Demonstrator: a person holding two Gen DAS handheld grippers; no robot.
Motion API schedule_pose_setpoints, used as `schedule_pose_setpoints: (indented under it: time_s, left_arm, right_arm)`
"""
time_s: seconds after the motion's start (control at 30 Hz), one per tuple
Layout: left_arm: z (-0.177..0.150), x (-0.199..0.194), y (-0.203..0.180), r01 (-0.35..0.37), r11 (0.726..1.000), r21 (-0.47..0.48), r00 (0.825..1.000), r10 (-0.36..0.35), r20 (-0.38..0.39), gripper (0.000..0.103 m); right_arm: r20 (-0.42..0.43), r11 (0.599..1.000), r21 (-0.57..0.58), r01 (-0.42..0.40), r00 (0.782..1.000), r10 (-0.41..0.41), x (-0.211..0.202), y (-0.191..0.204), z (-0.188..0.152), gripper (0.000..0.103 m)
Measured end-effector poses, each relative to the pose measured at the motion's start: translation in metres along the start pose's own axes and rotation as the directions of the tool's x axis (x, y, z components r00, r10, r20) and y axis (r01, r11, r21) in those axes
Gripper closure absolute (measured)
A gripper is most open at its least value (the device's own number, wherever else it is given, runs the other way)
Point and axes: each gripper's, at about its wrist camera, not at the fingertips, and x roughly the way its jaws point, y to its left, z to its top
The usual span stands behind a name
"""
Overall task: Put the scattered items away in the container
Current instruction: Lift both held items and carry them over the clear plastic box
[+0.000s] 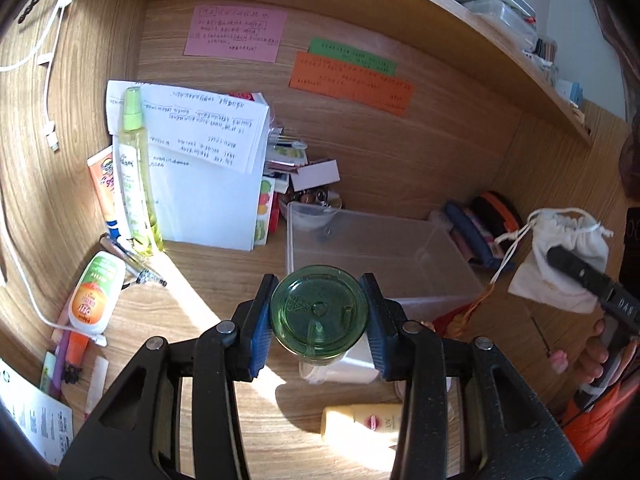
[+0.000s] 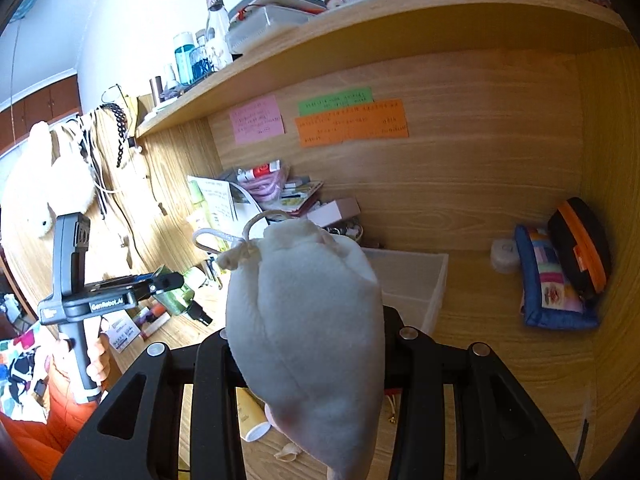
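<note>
The left gripper (image 1: 319, 316) clamps its ribbed blue pads (image 1: 262, 322) on a round, translucent green bottle (image 1: 319, 312) just before the clear, rectangular plastic container (image 1: 440, 276). The right gripper (image 2: 306, 340) pinches a soft white drawstring pouch (image 2: 308, 320), which hides its fingers. Only the right view shows the bottle's black nozzle (image 2: 200, 315).

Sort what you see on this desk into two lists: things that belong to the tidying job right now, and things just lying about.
In the job:
- green bottle, clamped in the left gripper
- white drawstring pouch, held in the right gripper
- clear plastic container, the destination

Lying about:
- sticky notes on the back panel
- papers leaning at the back
- blue pouch by the side wall
</note>
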Motion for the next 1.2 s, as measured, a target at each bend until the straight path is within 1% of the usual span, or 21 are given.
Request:
schedule_pose_setpoints:
  time_s: [0.23, 0.37, 0.6, 0.83, 1.0, 1.2]
  left_arm:
    - [0.019, 0.017, -0.002, 0.028, 1.0, -0.006, 1.0, -0.028, -0.001, 0.062]
    - [0.027, 0.033, 0.0, 0.04, 0.999, -0.025, 0.999, -0.041, -0.019, 0.062]
    - [0.038, 0.058, 0.003, 0.028, 0.998, -0.048, 0.999, -0.03, -0.029, 0.062]
    - [0.044, 0.095, -0.001, 0.037, 0.998, -0.047, 0.996, -0.041, -0.075, 0.062]
    - [0.042, 0.121, -0.009, 0.033, 0.999, -0.018, 0.993, -0.035, -0.117, 0.062]
    - [0.037, 0.149, -0.015, 0.037, 0.999, -0.002, 0.987, -0.037, -0.159, 0.062]
  right_arm:
    - [-0.059, 0.998, -0.057, 0.036, 0.997, -0.039, 0.023, -0.006, 0.006, 0.068]
    - [-0.105, 0.998, -0.053, 0.024, 0.994, -0.029, 0.042, -0.017, 0.008, 0.068]
    - [-0.168, 0.999, -0.051, -0.002, 0.986, -0.007, 0.077, -0.029, 0.003, 0.068]
    - [-0.207, 0.999, -0.044, -0.023, 0.978, 0.014, 0.114, -0.033, 0.001, 0.068]
    - [-0.261, 0.998, -0.039, -0.041, 0.965, 0.03, 0.139, -0.033, -0.008, 0.068]
    - [-0.28, 0.998, -0.027, -0.05, 0.959, 0.041, 0.153, -0.041, -0.015, 0.068]
